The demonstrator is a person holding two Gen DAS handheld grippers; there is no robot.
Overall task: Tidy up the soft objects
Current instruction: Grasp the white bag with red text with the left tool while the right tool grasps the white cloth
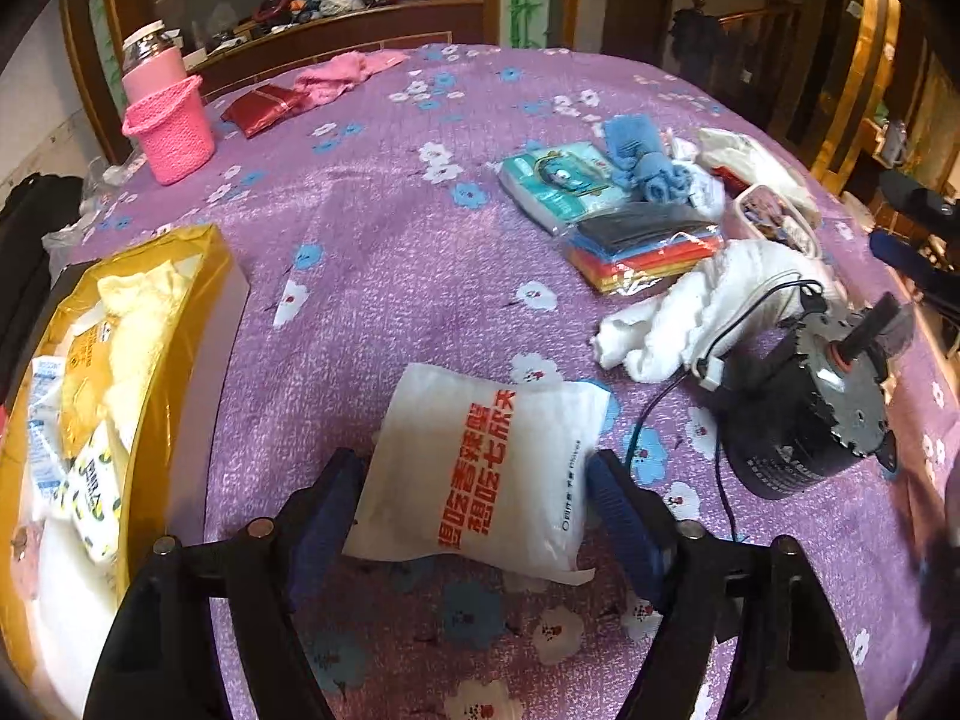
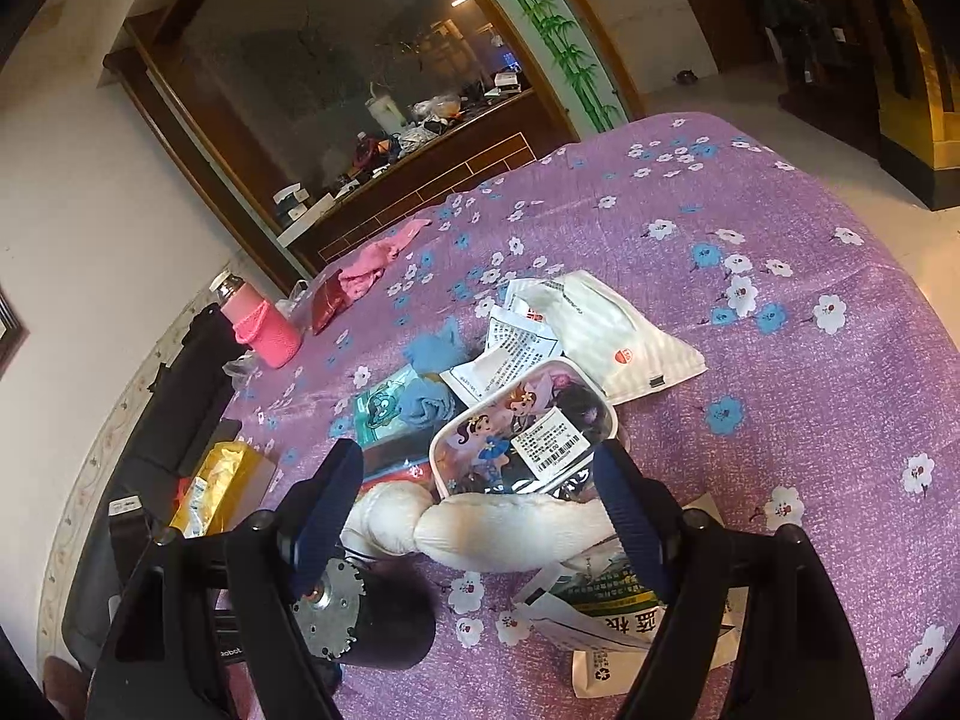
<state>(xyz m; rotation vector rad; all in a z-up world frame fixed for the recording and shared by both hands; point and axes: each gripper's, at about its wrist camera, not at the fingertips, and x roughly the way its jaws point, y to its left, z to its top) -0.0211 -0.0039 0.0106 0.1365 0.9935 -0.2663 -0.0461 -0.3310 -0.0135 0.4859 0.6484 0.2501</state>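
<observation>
My left gripper [image 1: 477,480] has its jaws against both sides of a white packet with red characters [image 1: 480,468], held low over the purple floral cloth [image 1: 372,228]. A gold box [image 1: 198,312] with soft packs inside stands at the left. My right gripper [image 2: 480,480] is open, its jaws either side of a rolled white towel [image 2: 510,531], not pressing it. The towel also shows in the left wrist view [image 1: 702,312]. A cartoon pouch [image 2: 522,432] lies just beyond the towel.
A black motor with a wire [image 1: 804,408] sits by the towel, also in the right wrist view [image 2: 372,612]. A tissue pack [image 1: 558,183], blue cloth [image 1: 642,162], coloured cloth pack [image 1: 648,246], white mask [image 2: 606,324], pink basket [image 1: 171,129], pink towel [image 1: 342,75] and green-white packet [image 2: 612,612] lie around.
</observation>
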